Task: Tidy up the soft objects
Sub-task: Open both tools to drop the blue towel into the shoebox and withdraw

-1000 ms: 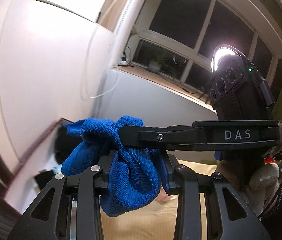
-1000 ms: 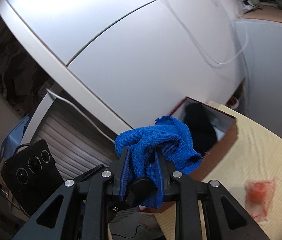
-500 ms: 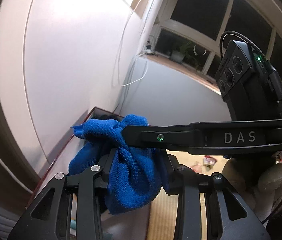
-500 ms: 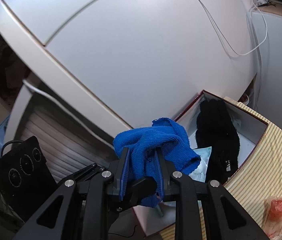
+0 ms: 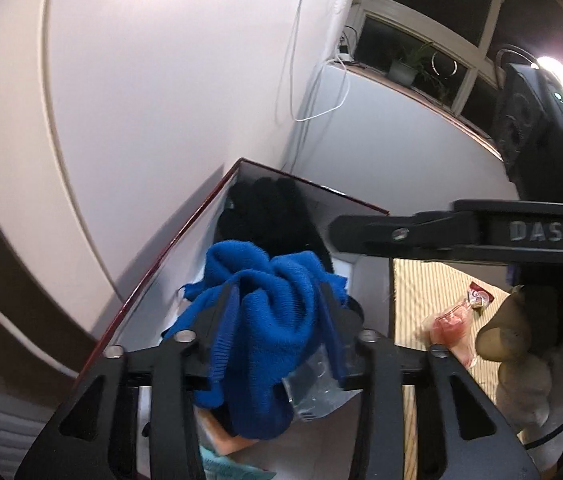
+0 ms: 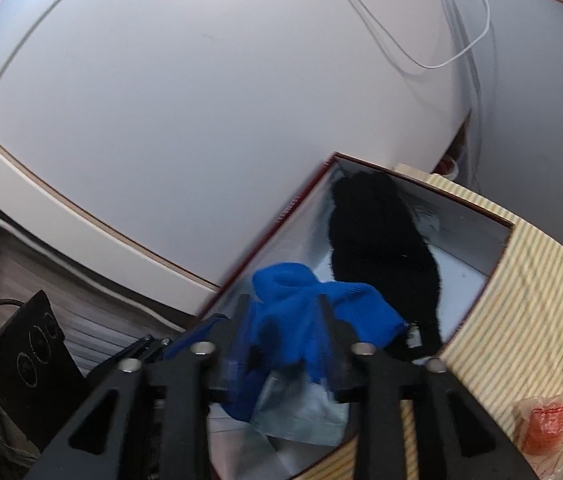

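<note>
The blue knitted cloth (image 5: 269, 320) hangs bunched between both claws, over the open box (image 5: 185, 252) with dark red edges and a pale inside. The left claw (image 5: 279, 316) has the cloth between its blue pads; its jaws are opening, and the fabric still fills the gap and lies against both pads. In the right wrist view the right claw (image 6: 283, 320) also has the cloth (image 6: 305, 312) between its fingers; its jaws are opening too, and the blurred pads still seem to touch the fabric on both sides, though the blur leaves that unsure.

Inside the box a black fuzzy item (image 6: 381, 240) lies along the far half, and a clear plastic packet (image 6: 301, 412) sits just under the hanging cloth. The box stands on a surface covered with a striped yellowish mat (image 6: 529, 280), pushed against a white wall panel (image 6: 221, 100) with white cables (image 6: 421, 40) hanging down.

The only writing that can be read is "DAS", embossed in pale letters on the black body of the right tool (image 5: 533, 234) as it crosses the left wrist view. An orange-red plastic wrapper (image 6: 549, 420) lies on the mat well apart from the box; its small printed label is too blurred to read
</note>
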Demonstrator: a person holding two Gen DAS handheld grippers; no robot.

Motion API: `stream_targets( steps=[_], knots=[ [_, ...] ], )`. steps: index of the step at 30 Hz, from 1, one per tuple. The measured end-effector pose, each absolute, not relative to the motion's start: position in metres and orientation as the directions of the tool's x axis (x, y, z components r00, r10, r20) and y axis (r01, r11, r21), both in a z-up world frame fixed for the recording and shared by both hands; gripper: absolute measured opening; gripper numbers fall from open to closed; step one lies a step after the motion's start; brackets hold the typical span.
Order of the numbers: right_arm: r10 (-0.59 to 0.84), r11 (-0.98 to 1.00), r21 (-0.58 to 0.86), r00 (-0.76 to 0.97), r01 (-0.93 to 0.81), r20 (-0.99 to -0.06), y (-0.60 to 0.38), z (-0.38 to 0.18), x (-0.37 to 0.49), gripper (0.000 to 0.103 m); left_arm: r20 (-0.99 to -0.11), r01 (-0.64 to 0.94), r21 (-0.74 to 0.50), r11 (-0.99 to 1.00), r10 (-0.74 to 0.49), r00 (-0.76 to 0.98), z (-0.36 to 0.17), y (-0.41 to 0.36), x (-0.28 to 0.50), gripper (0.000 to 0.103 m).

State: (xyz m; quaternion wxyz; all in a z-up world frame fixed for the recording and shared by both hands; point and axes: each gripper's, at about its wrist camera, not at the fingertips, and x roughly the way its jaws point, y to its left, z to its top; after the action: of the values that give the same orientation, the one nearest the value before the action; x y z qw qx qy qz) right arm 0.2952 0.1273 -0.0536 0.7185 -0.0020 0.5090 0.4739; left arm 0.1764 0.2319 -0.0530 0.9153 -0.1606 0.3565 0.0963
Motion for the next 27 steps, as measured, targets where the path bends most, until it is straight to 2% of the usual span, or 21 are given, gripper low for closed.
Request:
stream_targets(
  steps=[2,9,15,17,24,27],
  knots=[
    [0.683,0.556,0.480,0.044,-0.679,-0.729,0.121,-0.053,0.298,0.047,-0.679,-0.300,-0.218,0.929,0.077,0.730,-0.052,0.232,0.170,0.060],
    [0.671,0.601,0.425,0.138,-0.677,-0.728,0.081,-0.044,0.297,0.053,-0.623,-0.304,-0.210,0.929,0.112,0.774,-0.036,0.221,0.146,0.060],
    [0.652,0.629,0.336,0.240,-0.701,-0.720,0.032,-0.039,0.274,0.057,-0.537,-0.254,-0.120,0.960,0.153,0.829,-0.016,0.173,0.118,0.060],
    [0.649,0.635,0.325,0.256,-0.701,-0.717,0.014,-0.040,0.266,0.058,-0.517,-0.229,-0.115,0.967,0.139,0.844,-0.012,0.157,0.111,0.064],
    [0.618,0.702,0.247,0.400,-0.668,-0.676,-0.056,-0.034,0.243,0.058,-0.501,-0.160,-0.069,0.985,0.105,0.859,-0.010,0.113,0.099,0.065],
    [0.615,0.729,0.242,0.456,-0.640,-0.643,-0.087,-0.029,0.236,0.063,-0.501,-0.137,-0.060,0.989,0.088,0.861,-0.013,0.096,0.098,0.065]
  ],
)
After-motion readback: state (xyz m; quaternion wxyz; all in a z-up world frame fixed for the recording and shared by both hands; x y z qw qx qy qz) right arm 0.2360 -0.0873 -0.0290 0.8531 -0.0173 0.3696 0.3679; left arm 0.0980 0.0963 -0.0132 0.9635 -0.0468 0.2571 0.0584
